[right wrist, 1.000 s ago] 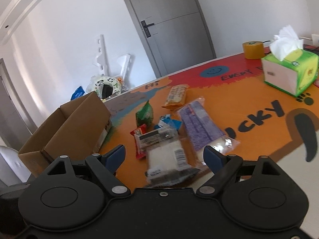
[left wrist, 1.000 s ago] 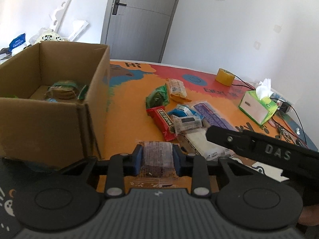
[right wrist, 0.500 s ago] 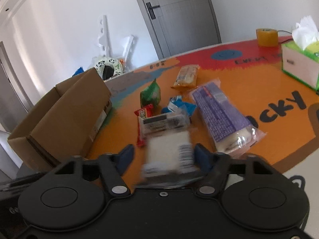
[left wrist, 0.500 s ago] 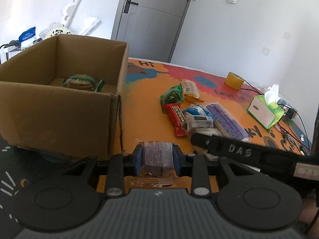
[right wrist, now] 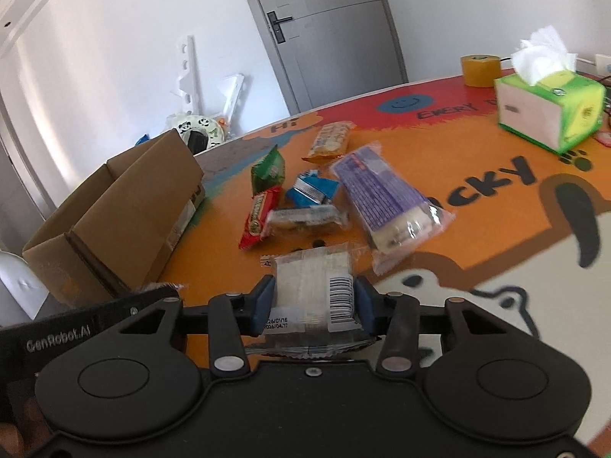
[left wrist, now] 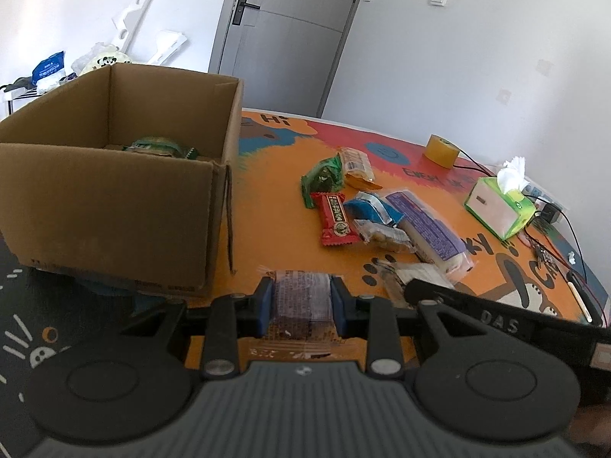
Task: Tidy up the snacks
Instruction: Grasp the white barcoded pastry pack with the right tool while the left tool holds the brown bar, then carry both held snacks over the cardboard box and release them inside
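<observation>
My left gripper [left wrist: 301, 299] is shut on a dark brown wrapped snack [left wrist: 301, 297], held just right of the open cardboard box [left wrist: 114, 210], which holds a green-wrapped snack [left wrist: 160, 147]. My right gripper [right wrist: 311, 297] has its jaws closing on a white wrapped snack with a barcode [right wrist: 317, 286]; both blue pads press its sides. On the orange table lie a red bar [right wrist: 257, 221], a green packet [right wrist: 267, 170], a blue packet [right wrist: 311, 191], a clear-wrapped bar [right wrist: 305, 219], a long purple pack [right wrist: 385, 198] and a yellow pack [right wrist: 330, 141].
A green tissue box [right wrist: 550, 110] and a roll of yellow tape [right wrist: 479, 68] stand at the table's far right. Wires [left wrist: 550, 236] trail along the right edge. A grey door [left wrist: 286, 34] and white clutter sit behind the table.
The right gripper's jaws have closed in from wide apart onto the white barcode snack. The left gripper kept its grip on the brown snack; its view shifted so the box sits more centrally.
</observation>
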